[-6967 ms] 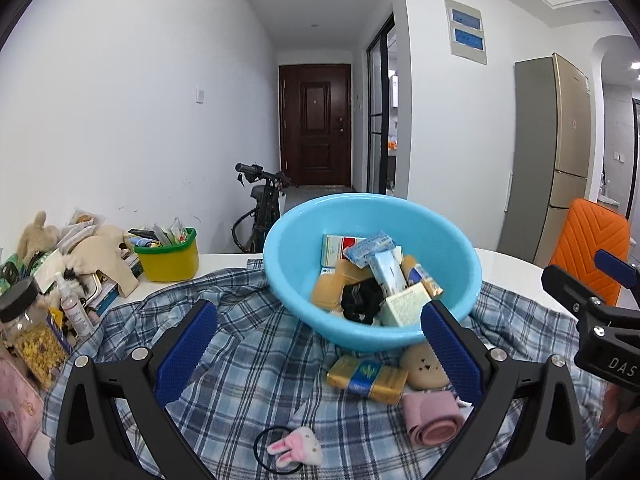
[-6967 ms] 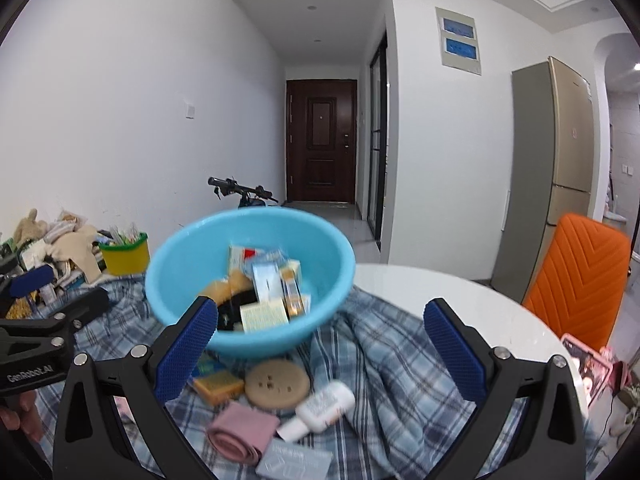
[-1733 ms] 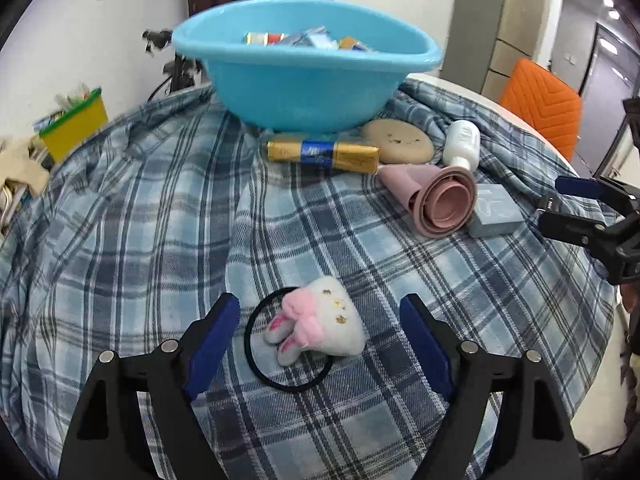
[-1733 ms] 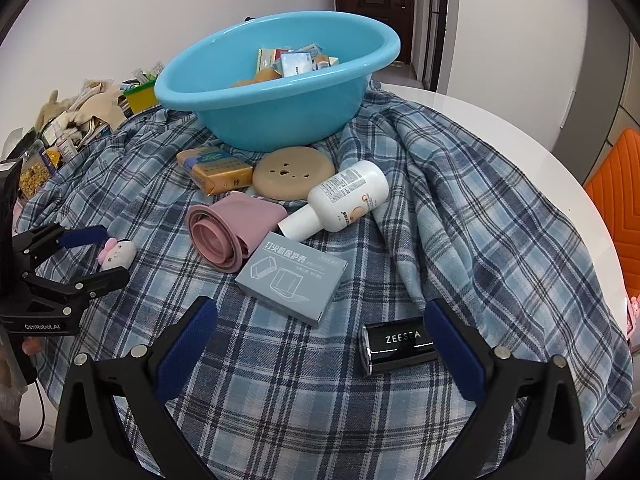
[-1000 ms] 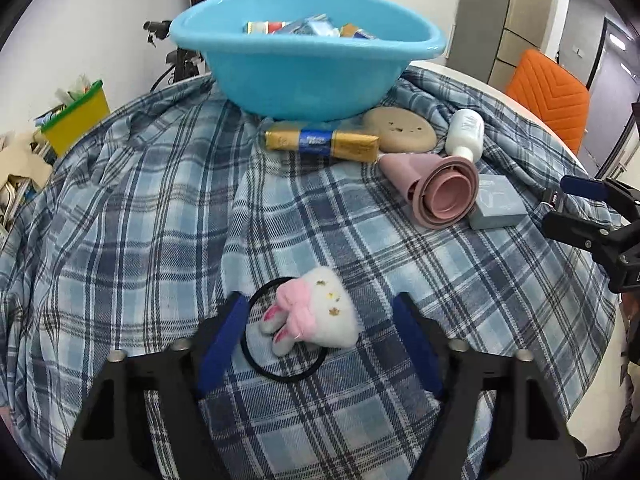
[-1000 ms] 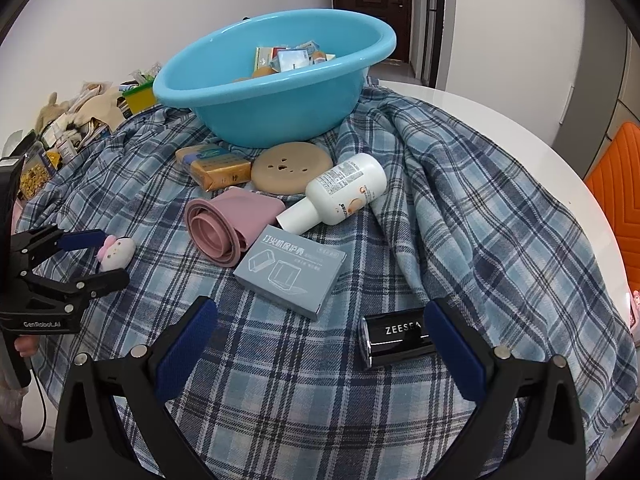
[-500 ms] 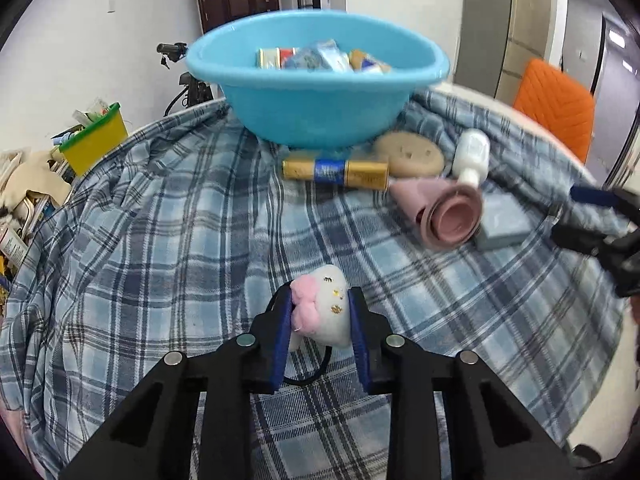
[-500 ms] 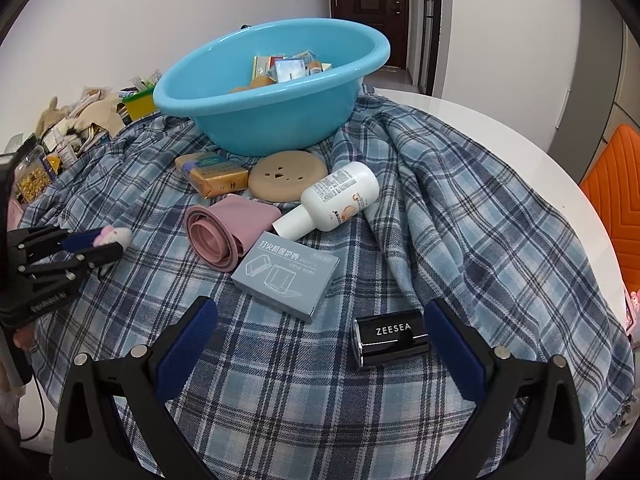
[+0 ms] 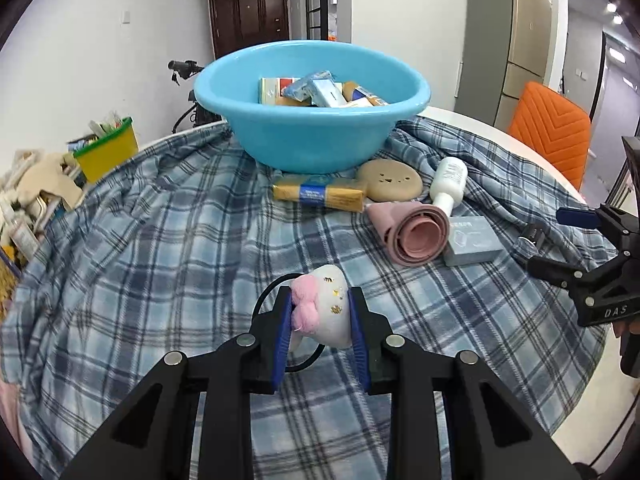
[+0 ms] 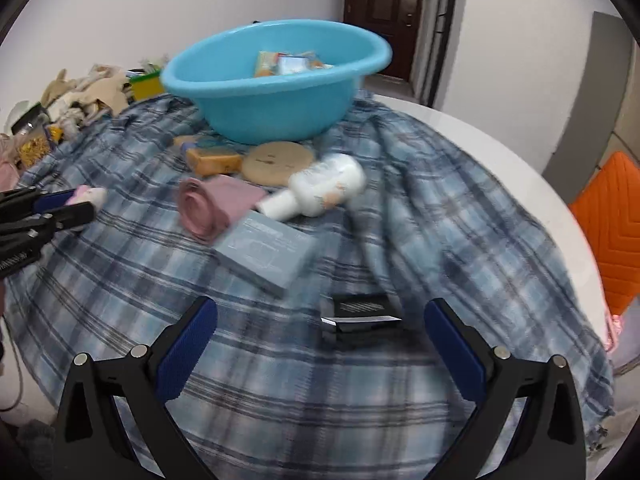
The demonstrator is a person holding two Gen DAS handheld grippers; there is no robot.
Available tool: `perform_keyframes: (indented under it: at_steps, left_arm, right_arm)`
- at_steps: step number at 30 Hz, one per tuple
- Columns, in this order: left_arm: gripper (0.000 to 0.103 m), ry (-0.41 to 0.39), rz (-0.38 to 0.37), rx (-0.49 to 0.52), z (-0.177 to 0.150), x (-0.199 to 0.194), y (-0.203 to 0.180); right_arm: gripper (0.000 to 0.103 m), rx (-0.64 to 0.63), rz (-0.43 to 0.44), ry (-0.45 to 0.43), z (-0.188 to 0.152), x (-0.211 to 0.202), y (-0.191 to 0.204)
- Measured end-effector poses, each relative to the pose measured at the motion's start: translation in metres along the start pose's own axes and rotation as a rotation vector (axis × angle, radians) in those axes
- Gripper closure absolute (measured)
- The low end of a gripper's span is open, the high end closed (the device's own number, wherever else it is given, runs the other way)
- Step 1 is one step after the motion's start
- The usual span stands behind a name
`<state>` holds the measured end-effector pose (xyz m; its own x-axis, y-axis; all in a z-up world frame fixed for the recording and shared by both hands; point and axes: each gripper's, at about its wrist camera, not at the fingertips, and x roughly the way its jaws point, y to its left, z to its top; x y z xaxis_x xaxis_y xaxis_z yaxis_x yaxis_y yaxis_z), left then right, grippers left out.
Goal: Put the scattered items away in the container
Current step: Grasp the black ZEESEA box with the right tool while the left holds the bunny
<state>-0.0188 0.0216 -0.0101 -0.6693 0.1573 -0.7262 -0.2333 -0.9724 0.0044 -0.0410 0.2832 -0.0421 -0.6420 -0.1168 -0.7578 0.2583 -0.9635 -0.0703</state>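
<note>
My left gripper (image 9: 320,312) is shut on a white and pink bunny hair tie (image 9: 326,312), held a little above the plaid cloth; its black elastic loop hangs below. It also shows in the right wrist view (image 10: 86,196). The blue basin (image 9: 312,128) with several packets inside stands beyond. My right gripper (image 10: 320,340) is open and empty, with a black box (image 10: 360,316) lying between its fingers (image 10: 188,344). A grey box (image 10: 266,256), a white bottle (image 10: 324,190), a pink rolled cup (image 10: 208,206), a tan disc (image 10: 278,160) and a yellow packet (image 10: 214,160) lie on the cloth.
A yellow-green tub (image 9: 108,152) and a pile of plush toys and clutter (image 9: 36,184) sit at the left. An orange chair (image 9: 552,132) stands right of the round white table (image 10: 500,160). A bicycle (image 9: 188,80) stands behind the basin.
My left gripper closed on the bunny hair tie and lifted it off the cloth. My right gripper moved closer to the black box, which now lies between its open fingers.
</note>
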Motion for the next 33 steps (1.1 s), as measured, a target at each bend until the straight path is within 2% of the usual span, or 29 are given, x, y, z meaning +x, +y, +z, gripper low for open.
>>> perform_keyframes:
  at_steps: [2,6,8,11,13,18,23,25,27,28,29,30,33]
  left_arm:
    - [0.074,0.005,-0.006,-0.001,-0.001,0.003,-0.003]
    - [0.074,0.023,-0.02,-0.013,0.0,0.012,-0.008]
    - [0.074,0.031,-0.033,-0.017,0.0,0.014,-0.01]
    - [0.074,0.021,-0.014,-0.001,0.0,0.013,-0.012]
    - [0.074,0.021,-0.005,0.002,0.0,0.013,-0.011]
    - [0.074,0.035,-0.01,-0.048,-0.002,0.017,0.001]
    - [0.074,0.031,0.004,-0.037,-0.004,0.018,0.001]
    - [0.074,0.03,0.003,-0.03,-0.004,0.018,-0.001]
    - [0.074,0.035,-0.009,-0.028,-0.005,0.018,-0.002]
    - [0.074,0.036,-0.011,-0.027,-0.005,0.019,-0.002]
    - [0.074,0.036,-0.01,-0.025,-0.005,0.019,-0.003]
    - [0.074,0.036,-0.011,-0.023,-0.004,0.019,-0.003]
    - [0.074,0.037,-0.015,-0.015,-0.005,0.019,-0.005]
  right_arm:
    - [0.0,0.02,-0.022,0.012,-0.005,0.0,-0.013]
    - [0.0,0.048,-0.006,0.007,-0.011,0.004,-0.028]
    - [0.0,0.044,-0.001,0.003,-0.011,0.007,-0.027]
    - [0.0,0.015,0.022,-0.026,-0.009,0.008,-0.021]
    - [0.006,-0.009,0.041,-0.04,-0.007,0.01,-0.015]
    - [0.009,-0.007,0.059,-0.007,-0.002,0.022,-0.016]
    - [0.011,0.062,0.092,0.028,-0.001,0.03,-0.026]
    - [0.018,0.066,0.084,0.035,-0.002,0.032,-0.027]
    - [0.033,0.043,0.068,0.03,-0.003,0.031,-0.025]
    - [0.047,0.026,0.058,0.03,-0.003,0.031,-0.023]
    - [0.055,0.01,0.041,0.029,-0.003,0.031,-0.022]
    - [0.06,0.0,0.025,0.021,-0.004,0.029,-0.02]
    - [0.06,-0.013,0.04,0.016,-0.005,0.022,-0.017]
